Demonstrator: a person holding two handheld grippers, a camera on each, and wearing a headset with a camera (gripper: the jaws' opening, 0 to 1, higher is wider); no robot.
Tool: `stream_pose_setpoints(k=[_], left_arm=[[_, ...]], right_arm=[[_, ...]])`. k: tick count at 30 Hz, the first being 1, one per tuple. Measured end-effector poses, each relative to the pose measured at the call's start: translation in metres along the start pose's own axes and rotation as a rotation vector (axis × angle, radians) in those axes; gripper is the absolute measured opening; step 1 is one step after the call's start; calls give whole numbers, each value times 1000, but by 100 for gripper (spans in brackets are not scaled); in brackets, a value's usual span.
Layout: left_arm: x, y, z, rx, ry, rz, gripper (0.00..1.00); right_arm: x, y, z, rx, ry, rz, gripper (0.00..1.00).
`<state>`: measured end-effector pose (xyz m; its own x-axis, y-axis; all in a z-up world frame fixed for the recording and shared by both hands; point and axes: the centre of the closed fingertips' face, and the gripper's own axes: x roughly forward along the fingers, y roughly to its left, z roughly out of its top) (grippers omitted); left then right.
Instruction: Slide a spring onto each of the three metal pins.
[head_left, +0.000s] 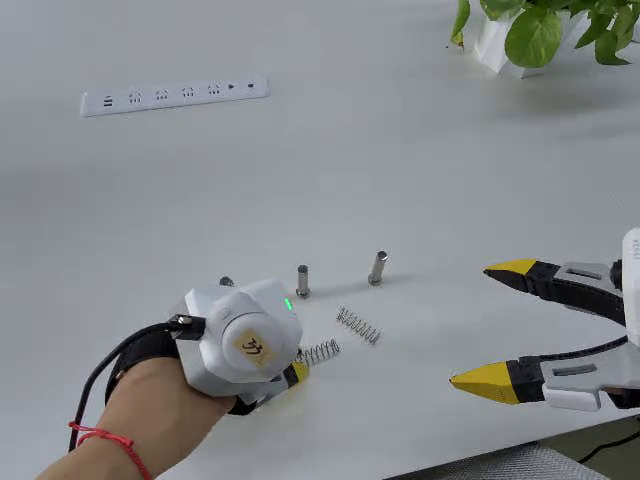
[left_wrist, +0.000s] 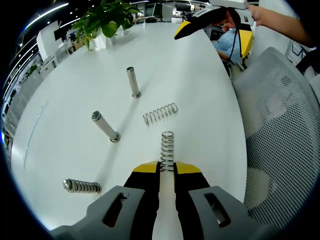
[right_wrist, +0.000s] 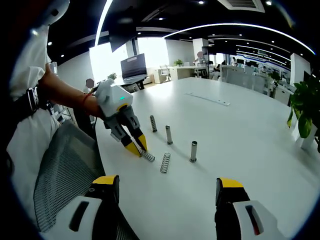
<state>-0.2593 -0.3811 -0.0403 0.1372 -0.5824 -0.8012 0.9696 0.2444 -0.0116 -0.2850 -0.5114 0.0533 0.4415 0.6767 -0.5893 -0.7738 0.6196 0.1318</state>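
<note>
My left gripper (head_left: 298, 371) sits low on the white table (head_left: 400, 150), shut on one end of a spring (head_left: 320, 351); the left gripper view shows that spring (left_wrist: 167, 150) sticking out ahead of the tips (left_wrist: 167, 168). A second spring (head_left: 358, 325) lies loose just beyond. Two bare metal pins (head_left: 303, 281) (head_left: 377, 267) stand upright behind it. A third pin (left_wrist: 81, 186) carries a spring and is mostly hidden behind the left gripper in the head view. My right gripper (head_left: 492, 323) hovers open at the right, holding nothing.
A white power strip (head_left: 175, 96) lies at the far left and a potted plant (head_left: 540, 30) at the far right corner. The table's near edge runs just below the grippers, with a grey mesh chair (left_wrist: 280, 125) beyond it.
</note>
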Motion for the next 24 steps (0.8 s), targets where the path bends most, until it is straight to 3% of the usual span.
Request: stream_pose_setpoints(k=[6,11,18,24], left_arm=[[-3,-3,2,-22,-23,-6,7],[-11,-7,7,-47,-70,-9,7],[-33,-10,23,-105,-180,-2,7],[-60,-8,40,-153,-290,21,7]], right_arm=[[2,2,2,-4,0,7,78],[4,6,6,-13,-1,19,78],[8,15,22,-33,-20,47,77],[13,26,46,-10,-81,88,72]])
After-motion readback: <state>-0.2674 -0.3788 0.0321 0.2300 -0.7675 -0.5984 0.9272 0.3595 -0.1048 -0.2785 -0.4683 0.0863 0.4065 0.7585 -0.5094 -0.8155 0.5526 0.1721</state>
